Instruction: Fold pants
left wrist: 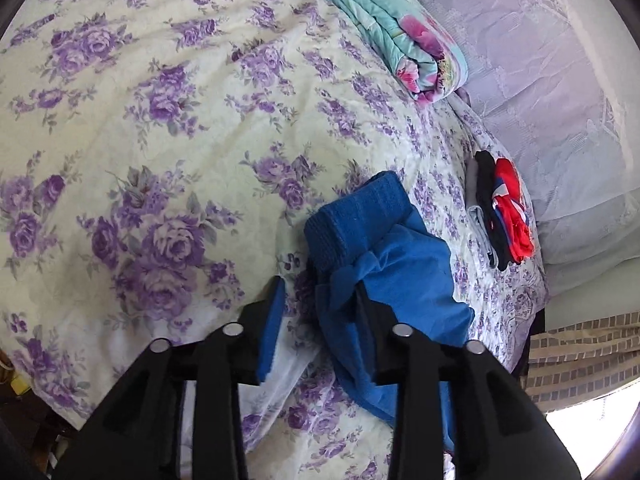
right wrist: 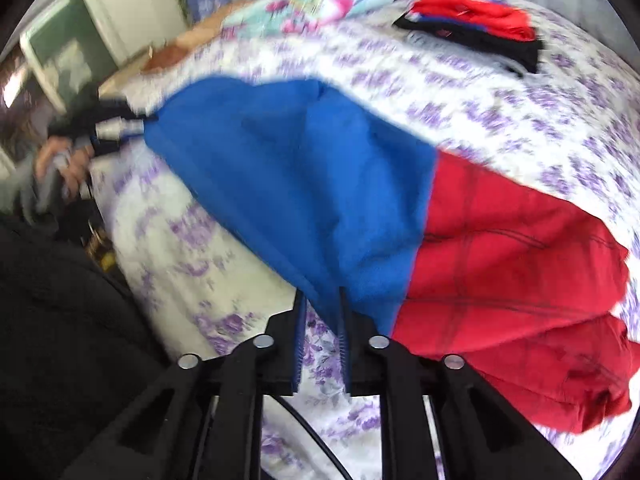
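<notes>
Between the fingers of the right gripper [right wrist: 322, 300] a fold of the blue part of the pants [right wrist: 304, 184] is pinched near the tips, the jaws standing narrowly apart with cloth in the gap. From there the garment is stretched across the bed [right wrist: 500, 92], blue toward the left and red toward the right; the view is blurred by motion. At its far left end the cloth appears to be taken by the left gripper [right wrist: 120, 130], seen small and indistinct.

In the left wrist view, the left gripper [left wrist: 320, 292] is seen with jaws wide apart; the ribbed blue cuff [left wrist: 352, 216] and bunched leg lie against its right finger, and a firm hold cannot be confirmed. Farther off lie a stack of folded clothes [left wrist: 504, 208] and a folded floral quilt [left wrist: 392, 28].

The step in hand is judged to be the spreading or carrying-over of the pants for a fold. Next, a secure closing on the cuff end is called for, then an even laying-down so that edges meet.
</notes>
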`<action>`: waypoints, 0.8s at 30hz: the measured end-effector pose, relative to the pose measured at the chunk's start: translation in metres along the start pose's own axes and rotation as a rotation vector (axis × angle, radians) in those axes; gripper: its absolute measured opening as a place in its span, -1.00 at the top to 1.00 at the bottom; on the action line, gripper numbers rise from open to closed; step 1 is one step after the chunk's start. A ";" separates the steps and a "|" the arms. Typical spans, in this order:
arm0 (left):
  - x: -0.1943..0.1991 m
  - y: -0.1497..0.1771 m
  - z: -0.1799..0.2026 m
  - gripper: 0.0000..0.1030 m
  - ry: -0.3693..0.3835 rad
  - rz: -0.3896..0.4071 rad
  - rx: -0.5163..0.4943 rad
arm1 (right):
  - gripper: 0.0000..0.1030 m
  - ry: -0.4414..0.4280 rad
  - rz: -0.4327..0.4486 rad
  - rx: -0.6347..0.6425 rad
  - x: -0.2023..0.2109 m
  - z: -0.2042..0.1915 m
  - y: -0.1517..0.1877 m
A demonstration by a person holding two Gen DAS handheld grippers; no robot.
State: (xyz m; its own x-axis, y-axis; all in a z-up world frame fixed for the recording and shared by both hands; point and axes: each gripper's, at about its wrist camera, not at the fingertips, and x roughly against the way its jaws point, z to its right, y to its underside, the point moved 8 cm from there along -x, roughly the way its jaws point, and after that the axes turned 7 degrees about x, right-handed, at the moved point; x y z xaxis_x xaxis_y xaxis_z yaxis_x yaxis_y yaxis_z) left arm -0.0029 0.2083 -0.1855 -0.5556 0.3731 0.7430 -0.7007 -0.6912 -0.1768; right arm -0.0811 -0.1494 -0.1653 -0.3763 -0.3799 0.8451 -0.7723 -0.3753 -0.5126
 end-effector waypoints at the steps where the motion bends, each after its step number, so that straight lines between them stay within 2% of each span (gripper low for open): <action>1: 0.003 0.000 0.000 0.23 -0.008 0.007 -0.008 | 0.56 0.012 0.040 -0.056 0.013 0.009 0.002; 5: 0.017 0.004 -0.008 0.23 -0.053 0.030 0.002 | 0.49 0.120 0.165 -0.386 0.063 0.075 0.036; 8: 0.030 0.002 -0.004 0.23 -0.072 0.075 -0.006 | 0.44 0.223 0.170 -0.624 0.083 0.123 0.085; 10: 0.035 0.000 0.006 0.23 -0.068 0.093 -0.025 | 0.44 0.257 0.177 -0.732 0.092 0.148 0.108; 12: 0.034 0.000 0.022 0.23 -0.051 0.093 -0.057 | 0.44 0.276 0.204 -0.774 0.099 0.159 0.115; 13: 0.032 0.002 0.029 0.23 -0.048 0.094 -0.078 | 0.41 0.286 0.189 -0.791 0.097 0.165 0.119; 14: 0.030 0.005 0.037 0.23 -0.047 0.090 -0.098 | 0.30 0.284 0.177 -0.811 0.093 0.170 0.123; 17: 0.018 0.017 0.052 0.22 -0.039 0.051 -0.136 | 0.22 0.224 0.255 -0.930 0.082 0.192 0.127; 19: 0.010 0.025 0.058 0.15 -0.047 0.035 -0.152 | 0.39 0.176 0.299 -0.964 0.075 0.201 0.125; 20: 0.008 0.028 0.061 0.12 -0.051 0.032 -0.158 | 0.61 0.174 0.303 -0.945 0.073 0.205 0.122; 21: 0.006 0.031 0.063 0.12 -0.053 0.029 -0.165 | 0.69 0.204 0.293 -0.903 0.075 0.206 0.117; 23: 0.004 0.037 0.071 0.12 -0.048 0.023 -0.189 | 0.72 0.281 0.275 -0.818 0.082 0.210 0.107; 24: 0.003 0.040 0.075 0.12 -0.050 0.022 -0.213 | 0.72 0.300 0.241 -0.815 0.081 0.214 0.110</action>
State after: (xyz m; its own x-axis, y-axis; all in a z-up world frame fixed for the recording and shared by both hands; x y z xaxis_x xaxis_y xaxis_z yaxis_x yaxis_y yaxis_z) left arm 0.0009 0.1352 -0.1421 -0.5524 0.3248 0.7677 -0.7704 -0.5506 -0.3214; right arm -0.0866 -0.4027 -0.1856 -0.6043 -0.0917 0.7915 -0.7359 0.4450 -0.5103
